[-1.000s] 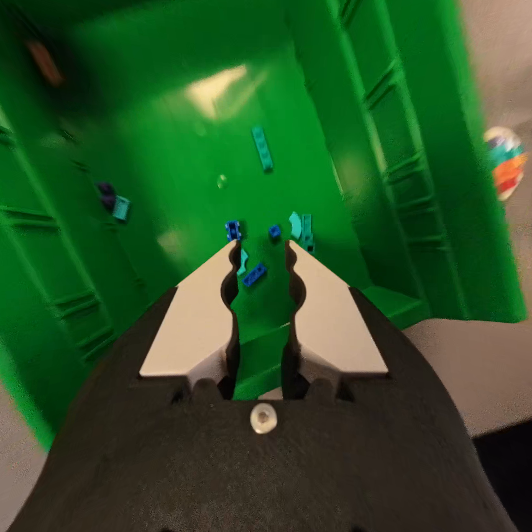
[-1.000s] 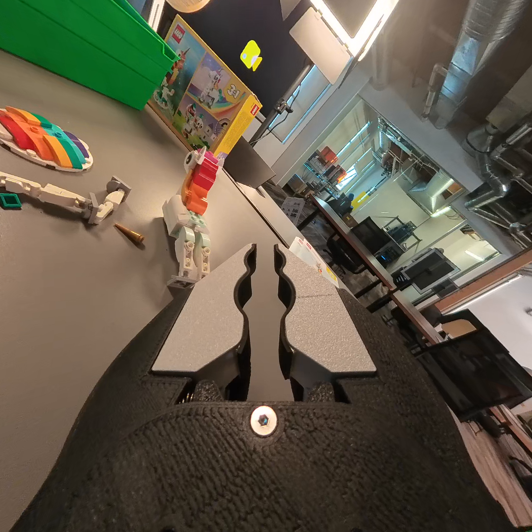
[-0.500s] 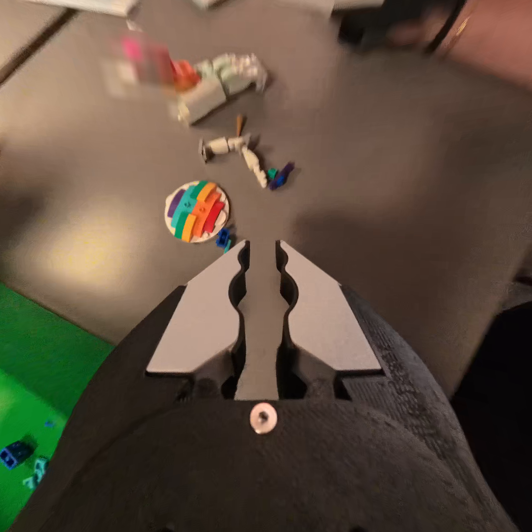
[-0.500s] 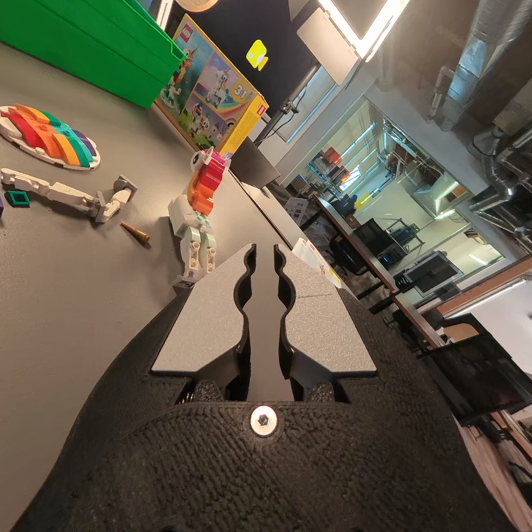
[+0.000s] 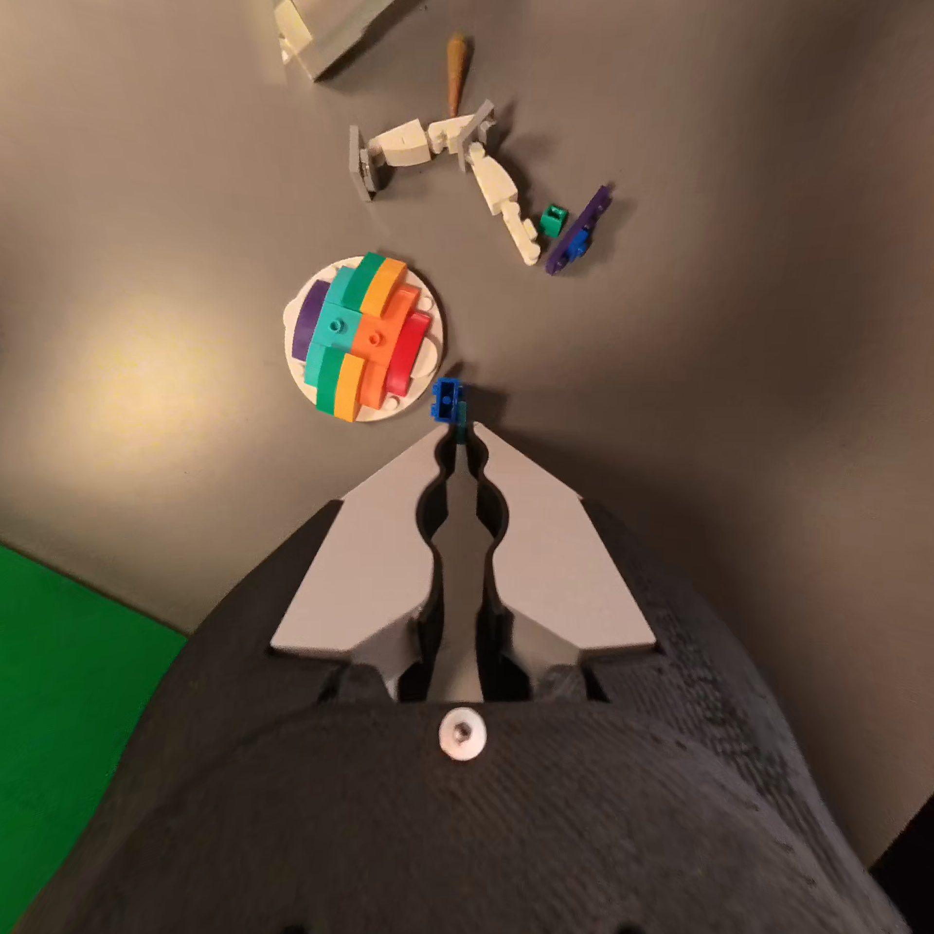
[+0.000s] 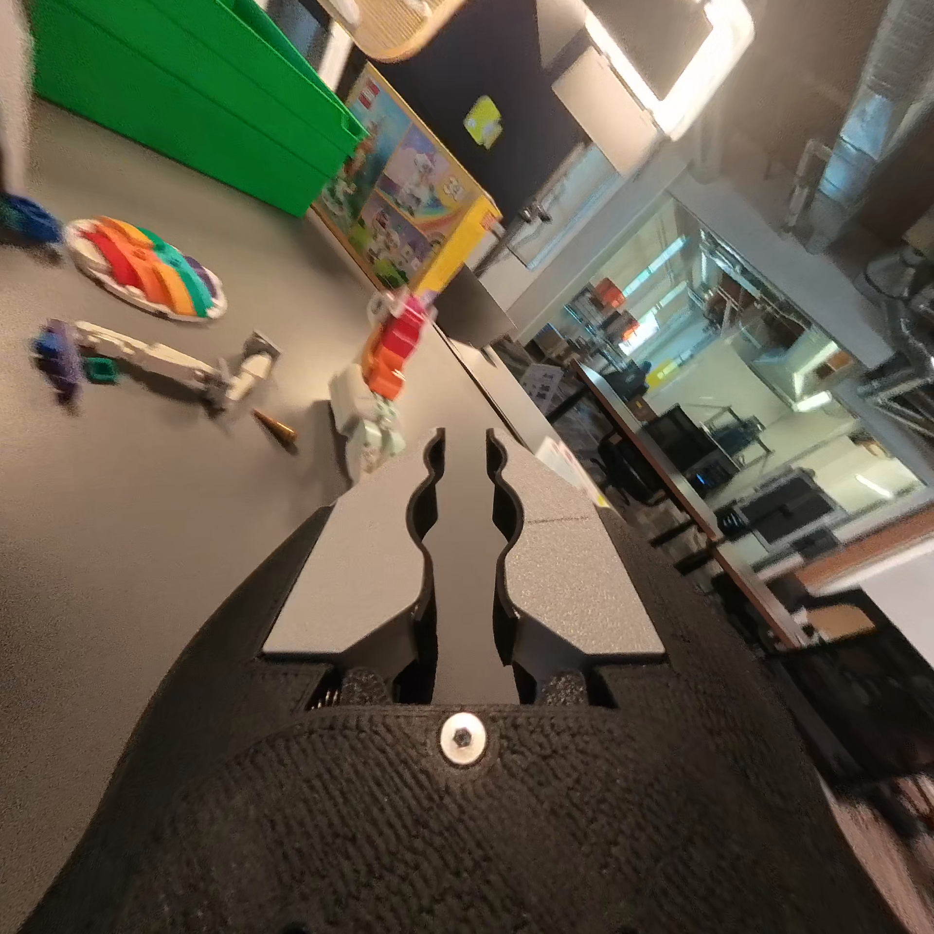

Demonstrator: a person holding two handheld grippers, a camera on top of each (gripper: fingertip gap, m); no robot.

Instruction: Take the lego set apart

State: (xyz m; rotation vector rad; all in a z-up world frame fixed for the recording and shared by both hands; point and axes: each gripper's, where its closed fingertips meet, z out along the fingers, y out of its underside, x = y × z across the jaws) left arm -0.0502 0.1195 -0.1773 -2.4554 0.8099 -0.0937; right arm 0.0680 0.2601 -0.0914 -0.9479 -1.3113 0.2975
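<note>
1. Left gripper (image 5: 460,429) is above the grey table (image 5: 707,354), jaws drawn narrow. A small teal piece (image 5: 461,427) sits at the tips with a blue brick (image 5: 446,399) just beyond it; it looks pinched, but I cannot tell whether it is really held or only lies on the table.
2. Round white plate with rainbow arches (image 5: 365,337) lies flat just beside the blue brick.
3. Farther off: jointed white limb piece (image 5: 445,146), green brick (image 5: 554,220), purple strip (image 5: 581,230) with a blue stud part on it, and a brown cone (image 5: 457,71).
4. Right gripper (image 6: 465,437) is low over the table, jaws a narrow gap apart, nothing between them.
5. Unicorn body with red-orange mane (image 6: 384,374) lies just left of its tips.
6. Green bin (image 6: 192,101) and set box (image 6: 404,192) at the far side.
</note>
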